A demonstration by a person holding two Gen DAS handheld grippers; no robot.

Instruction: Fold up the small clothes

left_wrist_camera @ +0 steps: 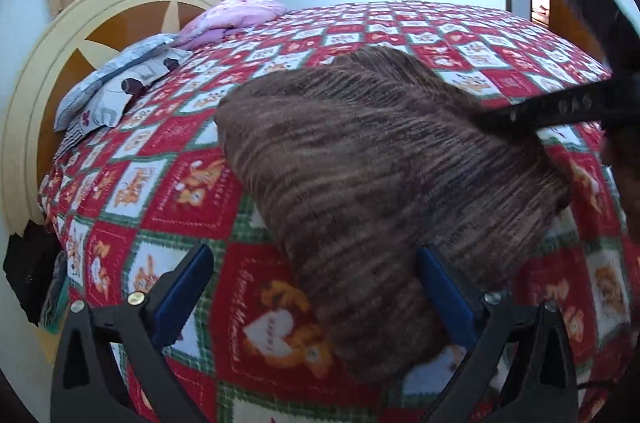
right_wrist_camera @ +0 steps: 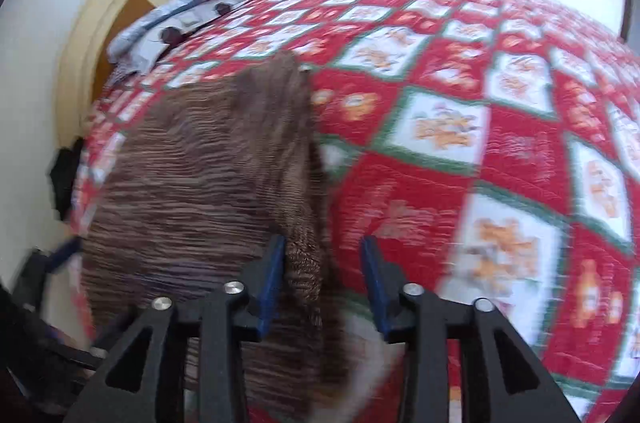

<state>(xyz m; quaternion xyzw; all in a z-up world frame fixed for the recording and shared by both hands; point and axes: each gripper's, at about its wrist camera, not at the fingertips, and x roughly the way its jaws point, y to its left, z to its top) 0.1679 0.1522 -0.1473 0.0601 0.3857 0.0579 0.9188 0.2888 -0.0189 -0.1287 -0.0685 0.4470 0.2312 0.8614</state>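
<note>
Blue pads of your left claw (left_wrist_camera: 316,295) sit closest to the lens, spread fully wide; the brown striped knit garment (left_wrist_camera: 380,159) lies partly between them, and the inner pad meets its edge without pinching. Released, then.

That garment rests on the bed's red patchwork quilt (left_wrist_camera: 180,191), folded over into a thick, rounded bundle. In the right wrist view its near edge (right_wrist_camera: 304,263) hangs between the jaws of your right claw (right_wrist_camera: 324,279), brushing the left pad while the right pad stands clear. Judged as part-open and holding nothing.

The step in hand appears to be letting go after a fold. To do it well, draw both claws straight back so no pad drags the knit and pulls the layers askew; loose weave snags readily. Check that the edges line up before the next fold.

Further off, a grey patterned pillow (left_wrist_camera: 116,91) and a pink bundle (left_wrist_camera: 236,19) lie by the headboard (left_wrist_camera: 48,71), well apart from the work.
</note>
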